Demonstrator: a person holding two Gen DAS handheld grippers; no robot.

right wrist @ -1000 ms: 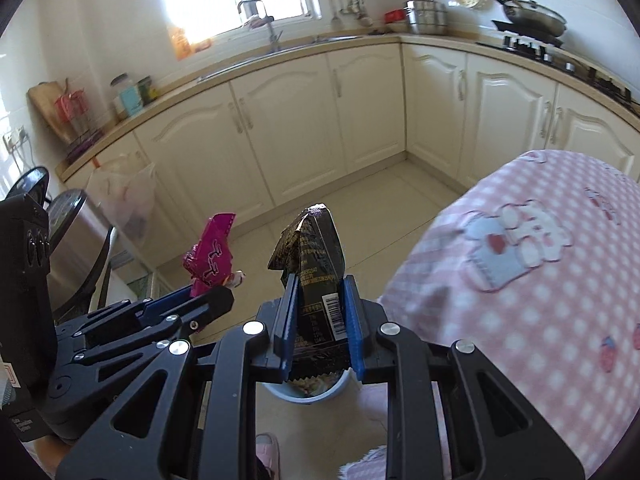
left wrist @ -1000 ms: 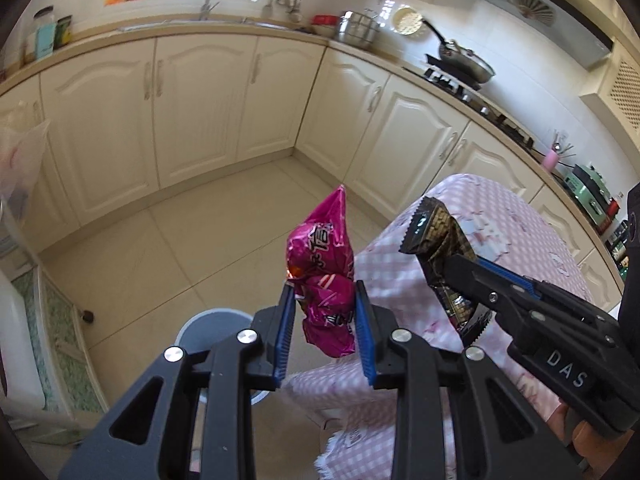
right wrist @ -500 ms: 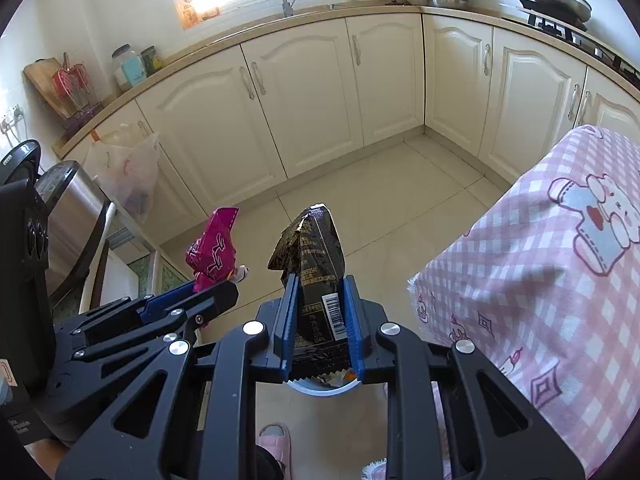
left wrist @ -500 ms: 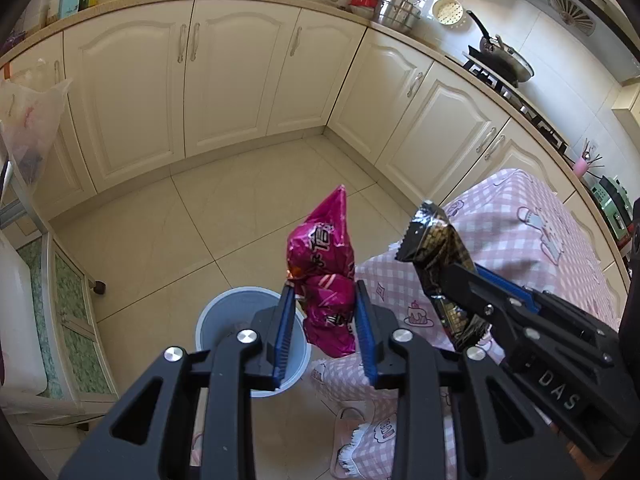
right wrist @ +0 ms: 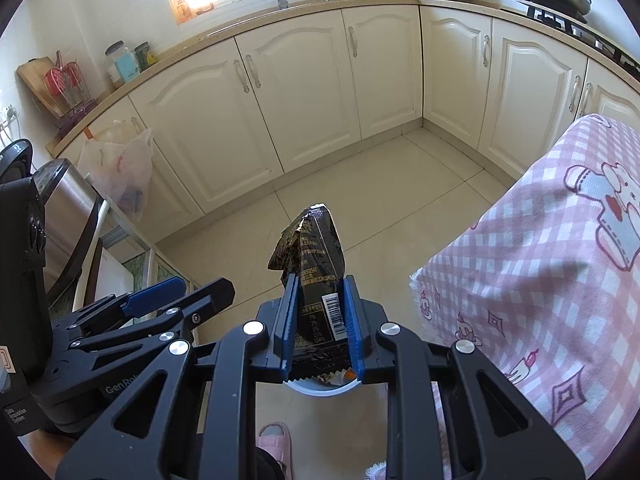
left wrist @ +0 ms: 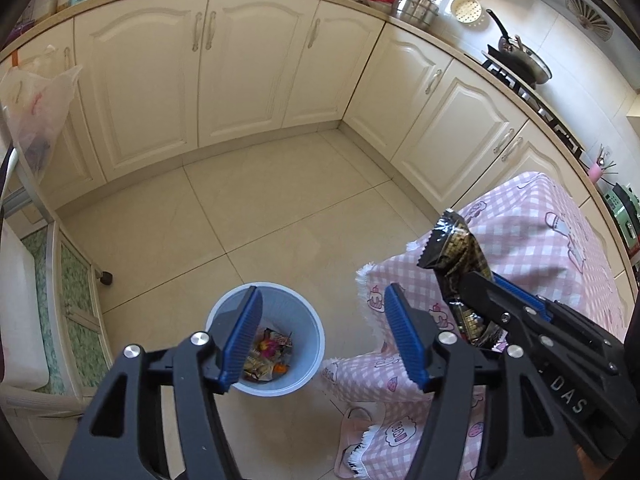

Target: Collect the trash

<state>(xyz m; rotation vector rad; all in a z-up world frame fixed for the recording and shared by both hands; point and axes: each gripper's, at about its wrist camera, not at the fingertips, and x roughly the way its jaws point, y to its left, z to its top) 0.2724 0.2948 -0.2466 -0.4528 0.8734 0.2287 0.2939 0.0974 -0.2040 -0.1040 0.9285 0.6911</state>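
Observation:
A light blue bin (left wrist: 310, 314) stands on the floor tiles with several wrappers inside, one of them pinkish. Above it, my left gripper (left wrist: 324, 292) has its jaws opening and nothing between them. To its right, my right gripper (left wrist: 486, 284) is shut on a black and gold snack wrapper (left wrist: 456, 244). In the right wrist view the same black wrapper (right wrist: 316, 240) stands up between the blue pads of the right gripper (right wrist: 320, 280), and the bin's rim (right wrist: 320, 390) shows just below them. The left gripper (right wrist: 200, 286) is at the left of that view, empty.
A table under a pink checked cloth (left wrist: 540, 248) stands right of the bin. Cream cabinets (left wrist: 240, 68) line the far walls. A plastic bag (left wrist: 36, 108) hangs at the left above a white cart (left wrist: 76, 300). A pink slipper (right wrist: 274, 440) lies on the floor.
The left jaws have spread apart and the pink wrapper is gone from between them. Both grippers came down toward the bin. The right gripper still holds the black wrapper.

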